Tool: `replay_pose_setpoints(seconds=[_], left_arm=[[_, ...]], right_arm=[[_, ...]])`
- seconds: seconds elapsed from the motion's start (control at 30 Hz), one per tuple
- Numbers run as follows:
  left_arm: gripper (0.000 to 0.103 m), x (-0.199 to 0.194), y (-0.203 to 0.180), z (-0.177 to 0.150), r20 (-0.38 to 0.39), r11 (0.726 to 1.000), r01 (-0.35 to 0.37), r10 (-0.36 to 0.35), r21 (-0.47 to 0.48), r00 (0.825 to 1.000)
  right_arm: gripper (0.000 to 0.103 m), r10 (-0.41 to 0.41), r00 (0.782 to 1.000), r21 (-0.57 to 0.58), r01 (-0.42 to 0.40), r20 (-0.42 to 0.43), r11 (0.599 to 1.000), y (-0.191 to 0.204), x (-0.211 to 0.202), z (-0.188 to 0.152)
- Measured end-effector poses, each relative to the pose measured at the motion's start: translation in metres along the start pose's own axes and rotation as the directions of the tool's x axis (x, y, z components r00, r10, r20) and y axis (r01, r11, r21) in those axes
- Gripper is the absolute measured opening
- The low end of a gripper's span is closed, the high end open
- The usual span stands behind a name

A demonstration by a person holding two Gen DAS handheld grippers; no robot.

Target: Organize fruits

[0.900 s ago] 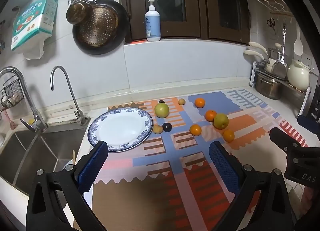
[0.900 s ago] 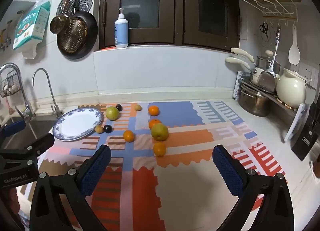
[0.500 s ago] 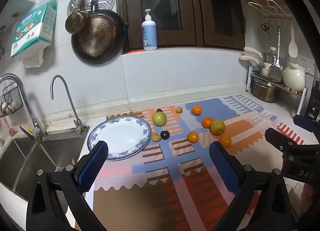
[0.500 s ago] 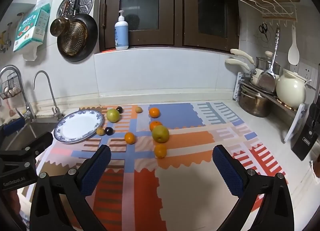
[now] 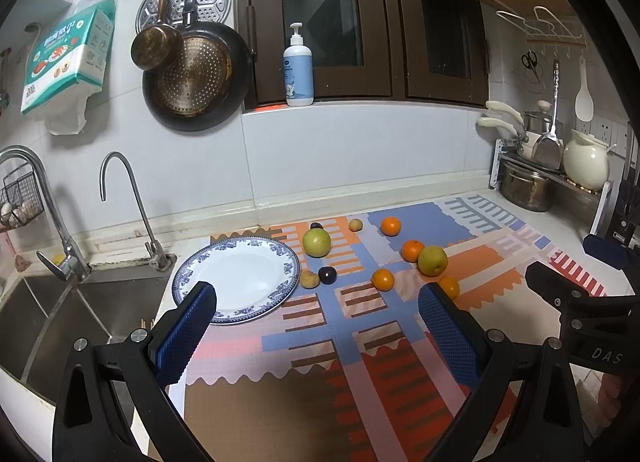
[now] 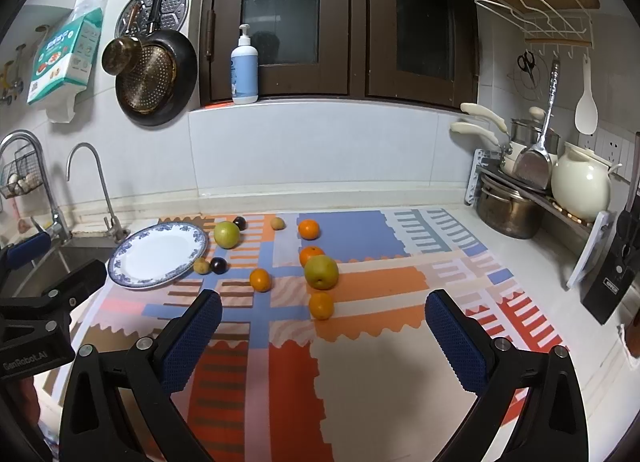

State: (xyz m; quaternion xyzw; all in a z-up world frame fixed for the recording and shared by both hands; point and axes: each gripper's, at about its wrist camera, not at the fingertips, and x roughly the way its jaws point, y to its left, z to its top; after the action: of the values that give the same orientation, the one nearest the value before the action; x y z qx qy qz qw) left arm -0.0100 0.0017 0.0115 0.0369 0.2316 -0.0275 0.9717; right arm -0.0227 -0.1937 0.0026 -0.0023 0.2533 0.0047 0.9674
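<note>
Left claw (image 5: 316,326) is hovering wide open and gripping nothing, above the near part of the patterned mat (image 5: 352,346) covering the counter (image 6: 532,262). Right claw (image 6: 322,326) is likewise standing wide open and unloaded over the mat's near right portion. Blue-rimmed white plate (image 5: 236,276) is lying bare at the mat's left edge, just beside the sink (image 5: 60,314). Fruits are lying scattered on the mat to the plate's right: green apple (image 5: 316,243) near the plate's far rim, with a dark plum (image 5: 316,226) behind it; small tan fruit (image 5: 309,279) and a second dark plum (image 5: 327,275) sitting together just off the plate's right rim; another small tan fruit (image 5: 355,224) farther back. Four oranges are showing: far orange (image 5: 391,226), middle orange (image 5: 412,250) touching a second green apple (image 5: 432,260), lone orange (image 5: 383,279), and nearest orange (image 5: 449,286).
</note>
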Motion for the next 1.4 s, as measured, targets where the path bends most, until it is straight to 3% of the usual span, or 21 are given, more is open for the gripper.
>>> replay_pose_setpoints(seconds=[1.4], left_arm=[[0.103, 0.007, -0.01, 0.001, -0.021, 1.0, 0.005, -0.005, 0.004, 1.0]], right_arm=[[0.102, 0.01, 1.0, -0.002, -0.009, 0.012, 1.0, -0.002, 0.002, 0.002]])
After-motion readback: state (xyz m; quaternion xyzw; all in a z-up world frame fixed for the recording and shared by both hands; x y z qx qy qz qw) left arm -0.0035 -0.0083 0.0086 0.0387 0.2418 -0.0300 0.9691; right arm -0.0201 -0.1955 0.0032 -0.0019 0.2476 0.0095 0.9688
